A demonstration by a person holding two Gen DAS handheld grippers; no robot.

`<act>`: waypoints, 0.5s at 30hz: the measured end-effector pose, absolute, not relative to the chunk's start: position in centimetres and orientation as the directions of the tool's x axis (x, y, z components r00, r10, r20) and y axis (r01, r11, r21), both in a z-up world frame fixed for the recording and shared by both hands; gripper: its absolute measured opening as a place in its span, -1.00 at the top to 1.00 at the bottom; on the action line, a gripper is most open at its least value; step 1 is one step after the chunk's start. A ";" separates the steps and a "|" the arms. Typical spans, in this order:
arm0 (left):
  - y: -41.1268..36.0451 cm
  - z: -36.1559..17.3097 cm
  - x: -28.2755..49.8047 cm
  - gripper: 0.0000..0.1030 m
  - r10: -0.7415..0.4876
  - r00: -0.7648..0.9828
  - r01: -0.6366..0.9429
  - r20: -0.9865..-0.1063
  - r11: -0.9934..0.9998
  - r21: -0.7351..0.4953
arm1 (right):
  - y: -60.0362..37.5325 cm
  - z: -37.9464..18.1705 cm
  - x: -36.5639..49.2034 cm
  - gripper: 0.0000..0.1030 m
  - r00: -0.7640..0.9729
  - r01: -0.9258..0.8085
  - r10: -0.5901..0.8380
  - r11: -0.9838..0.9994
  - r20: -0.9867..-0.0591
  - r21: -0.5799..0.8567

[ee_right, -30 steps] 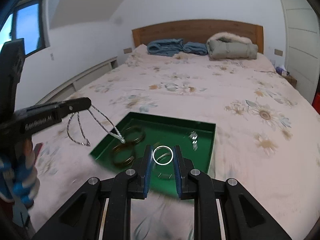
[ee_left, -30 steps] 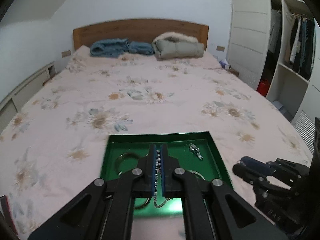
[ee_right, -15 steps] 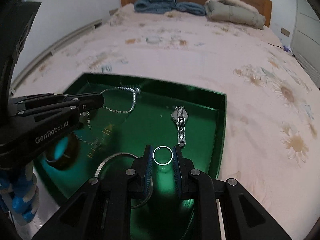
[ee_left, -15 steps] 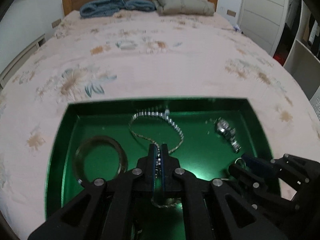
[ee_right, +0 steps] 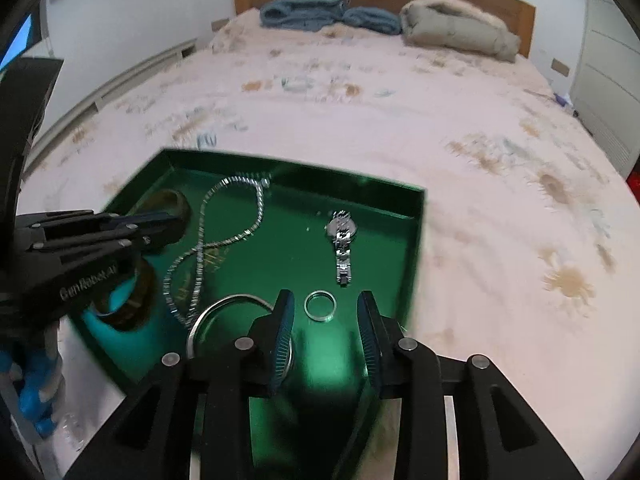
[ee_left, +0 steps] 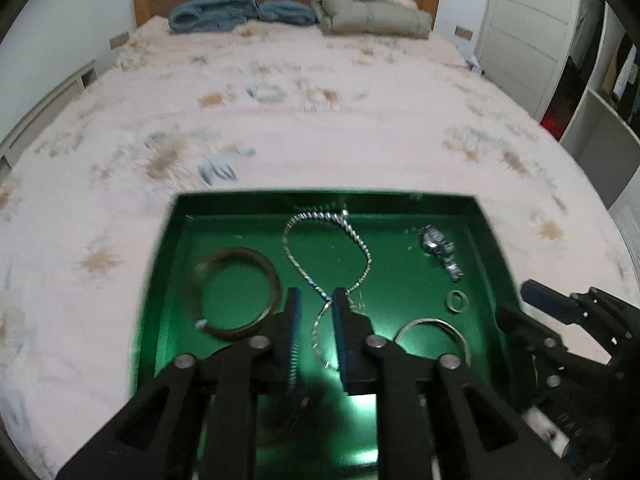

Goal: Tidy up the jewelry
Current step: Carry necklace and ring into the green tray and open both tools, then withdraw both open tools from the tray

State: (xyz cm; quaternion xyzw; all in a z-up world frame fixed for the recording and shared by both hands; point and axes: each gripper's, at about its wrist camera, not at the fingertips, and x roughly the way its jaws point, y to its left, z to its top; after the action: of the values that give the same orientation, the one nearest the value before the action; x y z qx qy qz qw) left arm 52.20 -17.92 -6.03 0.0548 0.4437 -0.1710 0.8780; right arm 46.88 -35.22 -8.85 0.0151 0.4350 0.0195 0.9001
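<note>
A green tray (ee_left: 320, 197) (ee_right: 417, 240) lies on the bed. My left gripper (ee_left: 317, 294) (ee_right: 172, 226) hangs low over it with its jaws opening. The silver necklace (ee_left: 360, 248) (ee_right: 258, 210) lies on the tray floor and runs loose between those jaws. My right gripper (ee_right: 326, 298) (ee_left: 560, 312) is also opening, and a small silver ring (ee_right: 307, 307) (ee_left: 457, 303) lies flat on the tray between its fingertips, free of the pads. A silver watch (ee_left: 440, 248) (ee_right: 342, 240), a brown bangle (ee_left: 274, 280) (ee_right: 172, 202) and a thin silver bangle (ee_left: 432, 323) (ee_right: 224, 304) also rest in the tray.
The bed's pink flowered sheet (ee_left: 320, 140) spreads all round the tray. Blue clothing (ee_left: 224, 12) and a grey padded jacket (ee_left: 372, 14) lie by the wooden headboard. A white wardrobe (ee_left: 532, 40) with open shelves stands to the right.
Both grippers came down to the tray. The left jaws parted and the necklace now lies in the tray. The right jaws parted and the ring dropped onto the tray floor.
</note>
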 end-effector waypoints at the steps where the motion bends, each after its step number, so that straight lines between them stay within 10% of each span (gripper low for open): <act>1: -17.3 -5.0 51.4 0.66 -0.255 0.561 0.349 -0.787 0.935 -0.055 | -35.3 -7.8 45.7 0.32 0.636 -0.020 0.052 0.998 -0.770 0.052; 15: -4.9 9.3 32.3 0.60 -0.214 0.756 0.281 -0.619 0.960 0.011 | -35.7 5.9 25.5 0.26 0.815 -0.044 0.087 0.995 -0.573 0.087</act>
State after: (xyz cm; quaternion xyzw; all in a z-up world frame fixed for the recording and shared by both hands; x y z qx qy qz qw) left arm 32.35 -4.87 9.31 0.0516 0.3234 -0.1324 0.9356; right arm 25.51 -35.73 5.87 0.0349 0.3025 0.0344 0.9519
